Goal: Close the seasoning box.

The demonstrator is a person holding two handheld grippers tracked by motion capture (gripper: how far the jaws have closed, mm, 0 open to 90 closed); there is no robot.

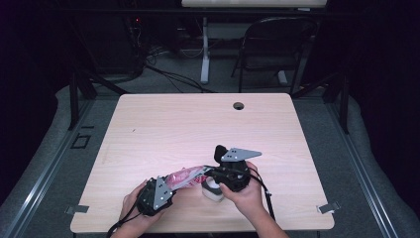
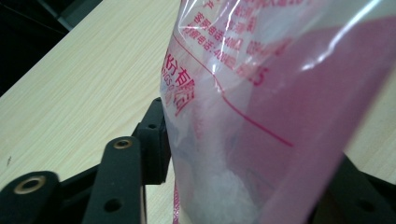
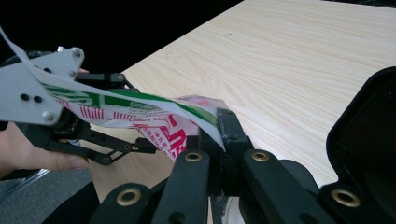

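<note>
A plastic bag [image 1: 185, 177] with red and pink print hangs stretched between my two grippers near the table's front edge. In the right gripper view my right gripper [image 3: 217, 126] is shut on one end of the bag [image 3: 163, 126], which runs off toward my left gripper [image 3: 140, 147]. The left gripper view has the bag [image 2: 261, 116], with something white inside, between the jaws of my left gripper [image 2: 254, 154]; they stand apart around it and are open. From above, my left gripper [image 1: 172, 186] points right and my right gripper [image 1: 207, 173] points left.
A small white object [image 1: 213, 191] sits on the light wooden table [image 1: 198, 124] under my right gripper. A round cable hole [image 1: 238, 105] is near the far edge. A folding chair [image 1: 277, 44] and cables stand beyond the table.
</note>
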